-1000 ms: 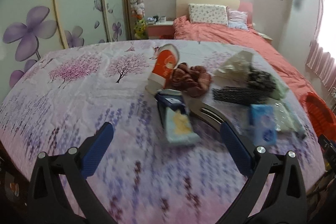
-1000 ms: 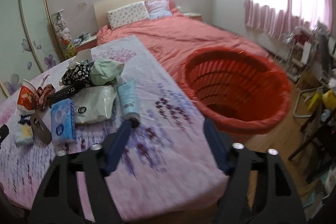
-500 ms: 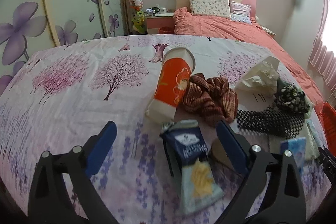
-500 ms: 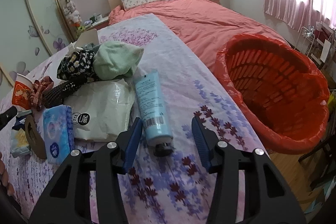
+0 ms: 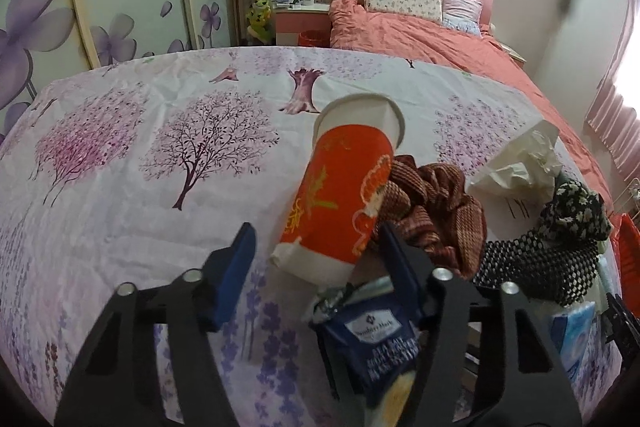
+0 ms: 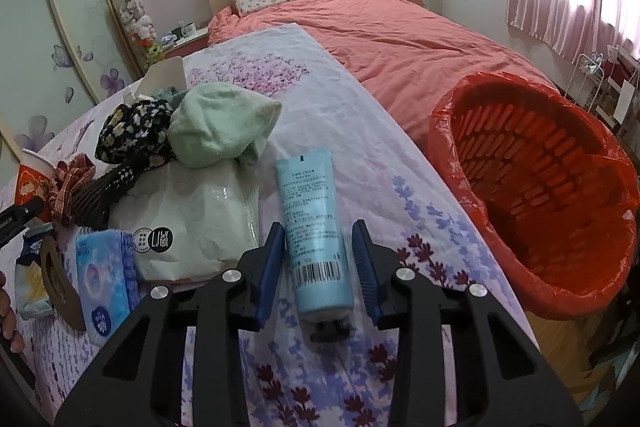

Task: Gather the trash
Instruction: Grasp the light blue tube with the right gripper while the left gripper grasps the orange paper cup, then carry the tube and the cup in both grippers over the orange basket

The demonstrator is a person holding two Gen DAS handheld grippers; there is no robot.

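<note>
An orange and white paper cup point(image 5: 344, 195) lies tilted on the flowered sheet, its base between the open blue pads of my left gripper point(image 5: 316, 247), not touching them. A dark blue snack bag point(image 5: 376, 343) lies under the right finger. In the right wrist view a light blue tube point(image 6: 314, 227) lies flat; my right gripper point(image 6: 318, 247) is open and straddles its lower half, with a gap on both sides. The red-lined trash basket point(image 6: 540, 195) stands off the bed's right edge.
A brown checked cloth point(image 5: 432, 203), black mesh item point(image 5: 532, 267), crumpled white paper bag point(image 5: 520, 163), green cloth point(image 6: 220, 123), white pouch point(image 6: 192, 219) and blue tissue pack point(image 6: 104, 267) crowd the sheet. A coral bed point(image 6: 400, 31) lies behind.
My left gripper moved forward until the cup's base sits between its pads. My right gripper moved forward over the tube and narrowed, now straddling it.
</note>
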